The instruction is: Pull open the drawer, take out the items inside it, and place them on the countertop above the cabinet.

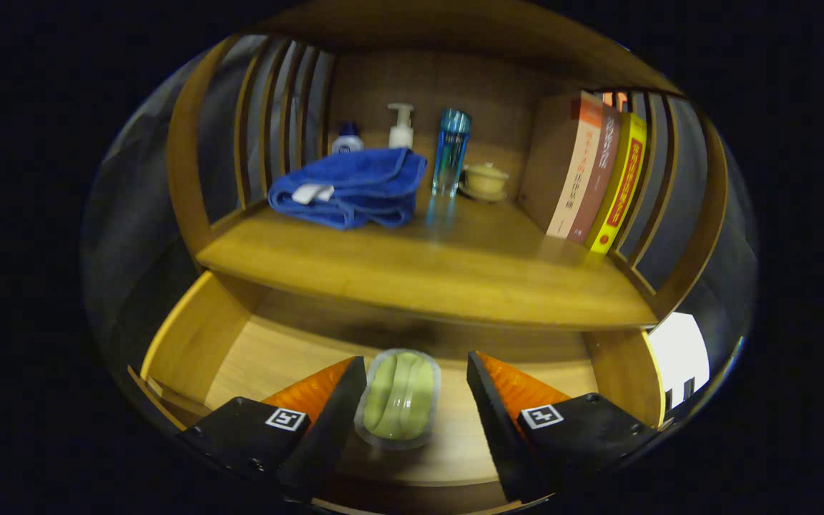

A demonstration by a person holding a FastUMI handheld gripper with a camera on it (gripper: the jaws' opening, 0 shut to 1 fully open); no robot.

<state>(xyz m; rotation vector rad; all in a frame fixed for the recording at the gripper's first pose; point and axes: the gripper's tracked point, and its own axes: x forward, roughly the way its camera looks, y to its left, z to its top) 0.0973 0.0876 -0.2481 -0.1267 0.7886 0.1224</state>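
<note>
Gripper view: gripper [415, 372] astride soap dish [399, 398]

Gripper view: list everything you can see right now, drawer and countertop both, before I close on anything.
soap dish: 1, green in a clear tray, on the drawer floor between the fingers
drawer: 1, wooden, pulled open
countertop: 1, wooden, above the drawer
towel: 1, blue, folded, on the countertop
small bottle: 1, blue-capped, behind the towel
pump bottle: 1, white
tall bottle: 1, blue
lidded cup: 1, cream
books: 3, upright
gripper: open, straddling the soap dish
</note>
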